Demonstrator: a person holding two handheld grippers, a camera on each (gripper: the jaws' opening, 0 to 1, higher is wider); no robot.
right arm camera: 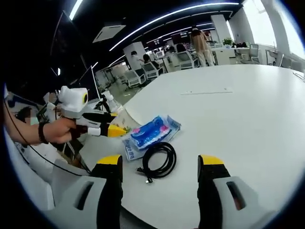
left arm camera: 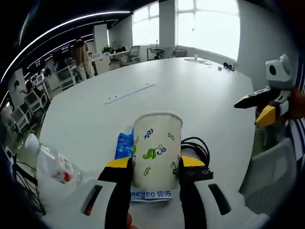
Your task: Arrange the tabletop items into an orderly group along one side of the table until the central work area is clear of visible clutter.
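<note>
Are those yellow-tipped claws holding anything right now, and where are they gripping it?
The left gripper holds the paper cup, jaws closed on its lower sides. The right gripper is open and holds nothing, above the black cable.

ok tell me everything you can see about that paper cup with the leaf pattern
The cream paper cup with green and blue leaf prints stands upright on the white table near its edge, rolled rim up, its inside out of sight. The left gripper has a yellow-tipped jaw against each side of it. Behind it lie a blue snack packet and a coiled black cable; a white printed label sits at its base.
</note>
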